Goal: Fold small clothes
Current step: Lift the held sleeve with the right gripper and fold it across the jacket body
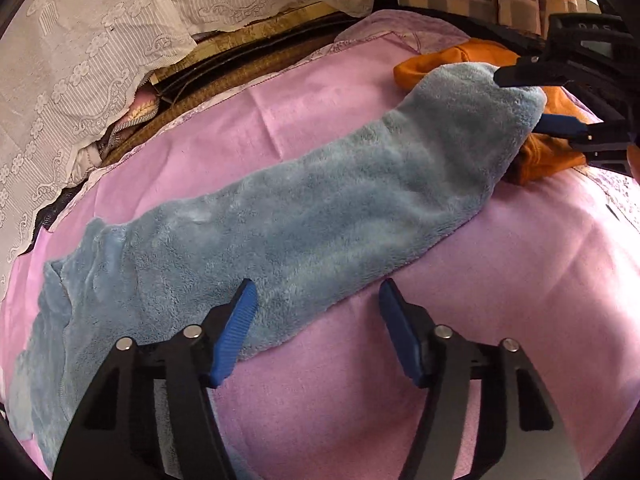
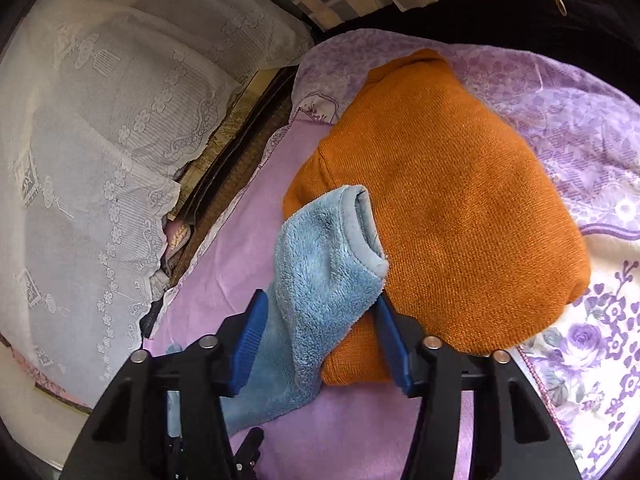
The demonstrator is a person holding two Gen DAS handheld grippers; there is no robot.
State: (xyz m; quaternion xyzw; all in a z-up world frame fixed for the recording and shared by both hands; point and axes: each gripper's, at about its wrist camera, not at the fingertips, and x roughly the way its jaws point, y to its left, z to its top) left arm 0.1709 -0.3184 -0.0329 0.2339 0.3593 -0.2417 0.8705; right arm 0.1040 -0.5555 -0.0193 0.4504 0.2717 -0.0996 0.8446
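Observation:
A long blue fleece garment (image 1: 304, 220) lies stretched across the pink blanket (image 1: 500, 280). My left gripper (image 1: 318, 296) hovers over its near edge with the jaws apart. The left pad sits over the fleece and the right pad over bare blanket, and neither presses. At the far end my right gripper (image 1: 518, 102) has the garment's hemmed end between its pads. In the right wrist view that end (image 2: 324, 272) bunches up between the two blue pads of the right gripper (image 2: 320, 316), touching both, and rises over an orange knitted sweater (image 2: 440, 208).
The orange sweater (image 1: 544, 156) lies under and behind the fleece's far end. White lace-covered pillows (image 1: 80, 80) line the left side beyond a woven mat edge (image 1: 248, 64). A purple floral cover (image 2: 580, 128) borders the blanket on the right.

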